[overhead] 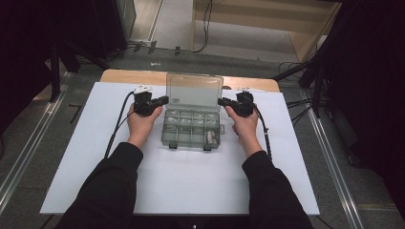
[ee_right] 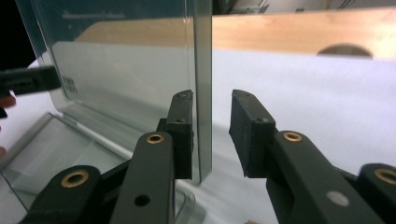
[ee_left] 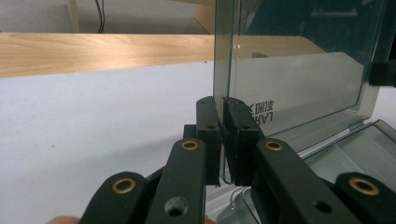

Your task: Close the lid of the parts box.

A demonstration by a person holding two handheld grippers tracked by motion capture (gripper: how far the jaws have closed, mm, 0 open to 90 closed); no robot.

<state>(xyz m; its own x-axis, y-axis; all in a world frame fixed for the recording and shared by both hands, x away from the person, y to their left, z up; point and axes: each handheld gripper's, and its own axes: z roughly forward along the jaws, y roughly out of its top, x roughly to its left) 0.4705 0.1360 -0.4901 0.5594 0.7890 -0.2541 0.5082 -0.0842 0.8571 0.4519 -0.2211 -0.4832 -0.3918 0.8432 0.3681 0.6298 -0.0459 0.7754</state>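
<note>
The upright lid (overhead: 194, 93) of the clear compartment box (overhead: 192, 129) stands as a wall across the far middle of the desk (overhead: 95, 167), blocking passage between the two claws. The left claw (overhead: 165, 100) is clamped on the lid's left edge, so no room is left there. At the right edge the right claw (overhead: 221, 101) straddles the lid, one pad against the inner face and a gap between the lid and the outer pad. The open tray lies near of the lid. Left, right and near of the box the white desk is bare and passable.
</note>
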